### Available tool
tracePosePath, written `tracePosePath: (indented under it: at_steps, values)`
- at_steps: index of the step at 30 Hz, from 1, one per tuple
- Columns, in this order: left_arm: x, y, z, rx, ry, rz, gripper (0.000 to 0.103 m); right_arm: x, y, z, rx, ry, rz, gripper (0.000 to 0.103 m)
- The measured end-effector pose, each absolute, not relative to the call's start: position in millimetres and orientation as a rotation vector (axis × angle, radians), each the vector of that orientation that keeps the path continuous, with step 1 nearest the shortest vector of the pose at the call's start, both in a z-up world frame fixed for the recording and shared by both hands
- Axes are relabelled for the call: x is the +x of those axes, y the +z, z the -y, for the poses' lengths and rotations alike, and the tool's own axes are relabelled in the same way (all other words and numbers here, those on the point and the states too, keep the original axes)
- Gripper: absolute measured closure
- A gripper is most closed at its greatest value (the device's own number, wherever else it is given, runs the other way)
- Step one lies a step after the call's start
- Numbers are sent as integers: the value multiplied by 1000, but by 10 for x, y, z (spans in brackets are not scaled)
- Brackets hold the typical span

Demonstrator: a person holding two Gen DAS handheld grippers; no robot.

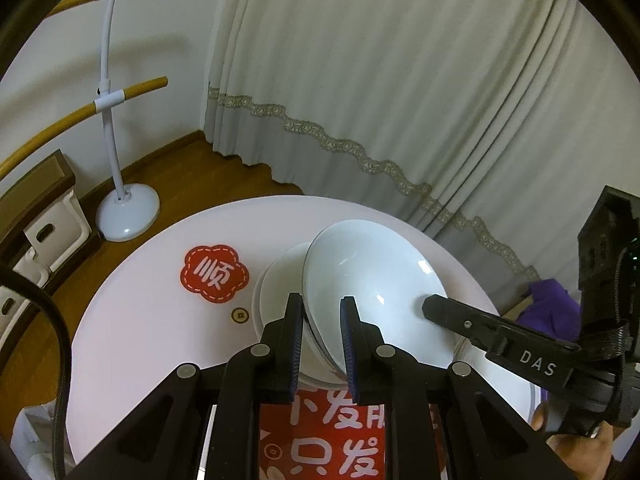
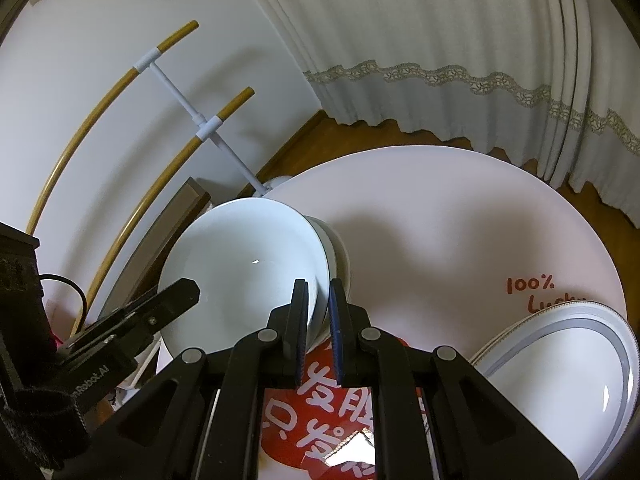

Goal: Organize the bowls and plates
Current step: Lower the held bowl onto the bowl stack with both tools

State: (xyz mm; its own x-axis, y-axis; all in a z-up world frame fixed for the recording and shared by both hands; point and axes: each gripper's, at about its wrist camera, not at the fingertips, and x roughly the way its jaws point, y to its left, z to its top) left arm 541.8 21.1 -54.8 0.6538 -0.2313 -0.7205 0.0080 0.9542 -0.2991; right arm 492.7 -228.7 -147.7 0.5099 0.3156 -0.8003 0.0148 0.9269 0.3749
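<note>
A: Status on the bowls?

B: Both grippers are on one white bowl (image 1: 372, 280), centre frame in the left wrist view. The left gripper (image 1: 322, 344) has the near rim between its blue pads; the pads look clamped on the rim wall, though a small gap shows on the inner side. The right gripper (image 2: 319, 332) pinches the opposite rim, jaws nearly together with the wall between them.

A: Where is the bowl relative to the rest?

B: It's tilted, mouth towards the cameras, sitting over a second bowl (image 1: 280, 284) just behind it on the round white table (image 1: 140, 320). Looks like nesting is in progress. Can't tell whether the two already touch.

A: Plates?

B: A grey-banded plate (image 2: 560, 380) lies lower right in the right wrist view, well apart from the bowls. Not handled yet, I'd guess.

A: How to finish this step cleanly?

B: Level the bowl first. Both hands must rotate together, or the rim twists out of one pinch. Centre it over the lower bowl, lower straight, release only when it's seated. Glazed ceramic is slippery, so keep the squeeze steady and don't drag rim on rim.

A: Risks?

B: A tilted drop chips the edge or shoves the lower bowl towards the table's left edge. The red sticker (image 1: 216, 274) sits beside the stack, no obstruction.
</note>
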Motion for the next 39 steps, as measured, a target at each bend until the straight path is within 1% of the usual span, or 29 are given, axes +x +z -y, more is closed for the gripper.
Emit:
tracePosePath:
  at_steps: [23,27,30,39]
  values:
    - [5635,-816,-284,-309,-135,-885,89,5007,-1578,2130,306,117,-1045,93]
    - [5655,-840,-295,-312,-133,-887,89,5024,-1600,2100,294,106,-1055,93]
    - [5677,-870,-303,-314,-133,-889,89,5040,-1614,2076,283,98,-1060,90]
    - [5669,-883,-309,-315,-141,-886,89,5068,-1629,2042,248,60,-1060,90]
